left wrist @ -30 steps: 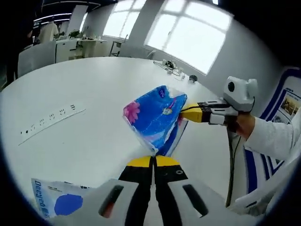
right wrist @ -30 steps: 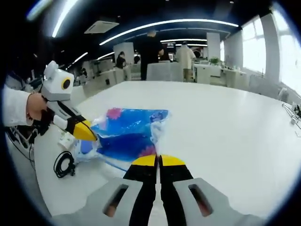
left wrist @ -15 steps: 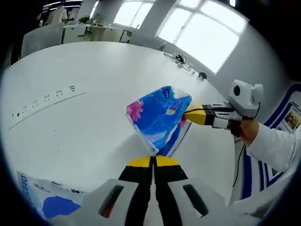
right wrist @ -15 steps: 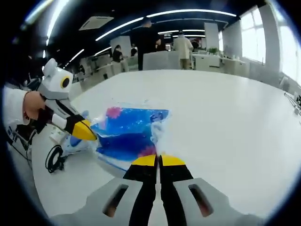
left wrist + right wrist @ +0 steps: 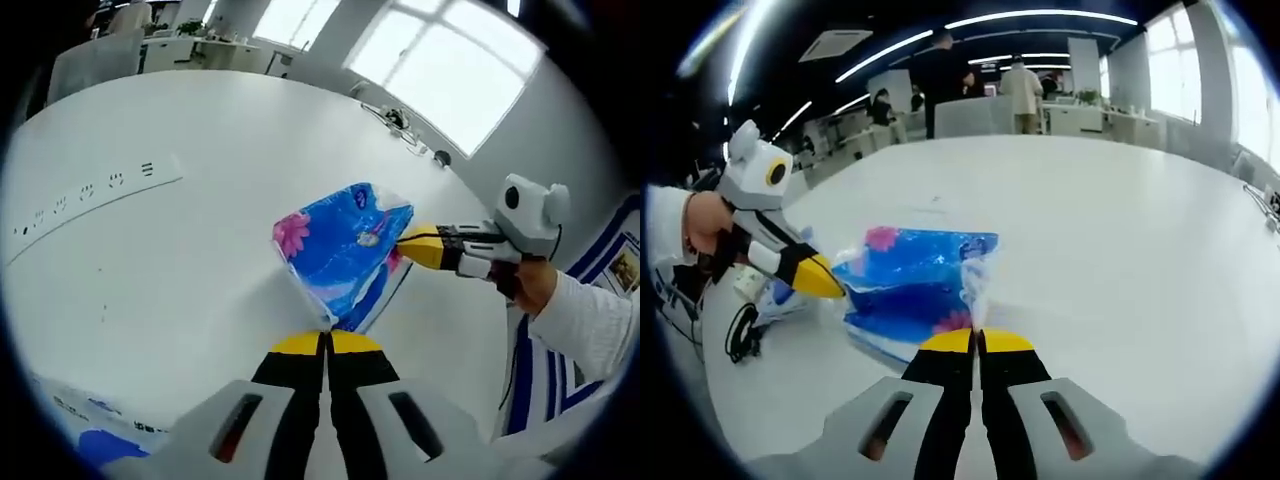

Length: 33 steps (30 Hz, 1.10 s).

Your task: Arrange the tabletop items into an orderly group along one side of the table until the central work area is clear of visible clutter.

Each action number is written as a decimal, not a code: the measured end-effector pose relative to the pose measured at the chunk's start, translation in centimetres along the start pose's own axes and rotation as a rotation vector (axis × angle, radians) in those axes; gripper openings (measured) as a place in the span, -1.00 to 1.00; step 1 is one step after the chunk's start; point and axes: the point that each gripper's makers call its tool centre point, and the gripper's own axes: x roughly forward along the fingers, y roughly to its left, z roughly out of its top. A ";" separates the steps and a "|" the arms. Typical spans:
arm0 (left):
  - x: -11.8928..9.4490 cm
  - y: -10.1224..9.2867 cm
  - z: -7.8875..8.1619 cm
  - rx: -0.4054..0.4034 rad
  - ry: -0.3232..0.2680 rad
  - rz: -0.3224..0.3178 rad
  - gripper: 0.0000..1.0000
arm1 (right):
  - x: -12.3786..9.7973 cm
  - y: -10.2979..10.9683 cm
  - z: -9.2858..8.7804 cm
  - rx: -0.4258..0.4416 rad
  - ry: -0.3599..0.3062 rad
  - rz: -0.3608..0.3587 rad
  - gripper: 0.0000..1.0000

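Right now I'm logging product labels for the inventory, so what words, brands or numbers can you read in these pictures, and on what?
Blue plastic tissue pack with pink flower: small print, too blurred to read.
White packet with blue print: lettering cut off by the view's edge, unreadable.
White power strip: socket marks, no legible text.
Blue-and-white wall poster: too blurred to read.

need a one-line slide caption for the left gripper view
Both grippers, left and right, pinch opposite ends of a blue floral tissue pack above the white table.
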 end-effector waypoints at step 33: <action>2.1 1.4 0.5 -0.053 -0.003 0.056 -0.94 | 1.9 -1.3 -2.0 0.044 0.056 -0.013 -0.89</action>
